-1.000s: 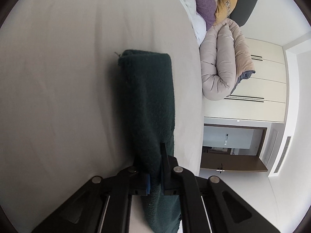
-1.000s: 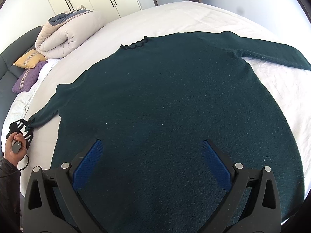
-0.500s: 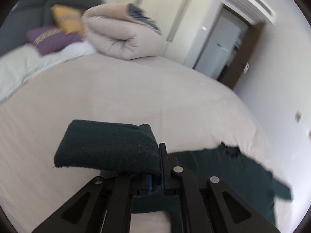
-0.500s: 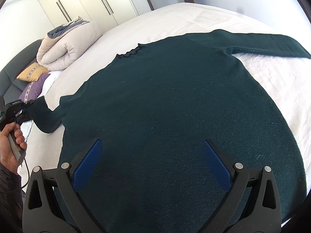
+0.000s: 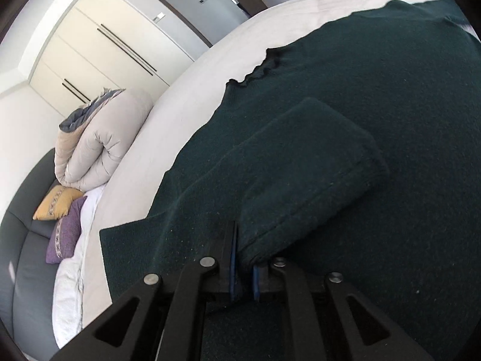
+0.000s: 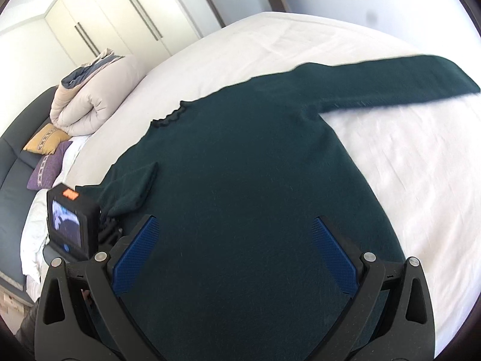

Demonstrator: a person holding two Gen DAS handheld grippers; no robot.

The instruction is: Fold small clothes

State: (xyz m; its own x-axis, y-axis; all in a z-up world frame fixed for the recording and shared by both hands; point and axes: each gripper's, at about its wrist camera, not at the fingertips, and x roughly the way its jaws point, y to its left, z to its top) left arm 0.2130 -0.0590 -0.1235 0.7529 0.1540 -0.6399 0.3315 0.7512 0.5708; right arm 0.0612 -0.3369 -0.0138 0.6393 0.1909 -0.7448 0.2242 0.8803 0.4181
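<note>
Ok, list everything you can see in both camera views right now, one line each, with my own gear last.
sweater: one, dark green, spread flat on the bed
left sleeve: one, dark green, folded in over the sweater body
right sleeve: one, dark green, stretched out on the sheet
bed: one, white sheet
rolled duvet: one, beige, near the head of the bed
cushions: two, yellow and purple, by the headboard
wardrobe: cream, behind the bed
left gripper: black, shut on the sleeve cuff
right gripper: black with blue pads, open above the sweater hem
</note>
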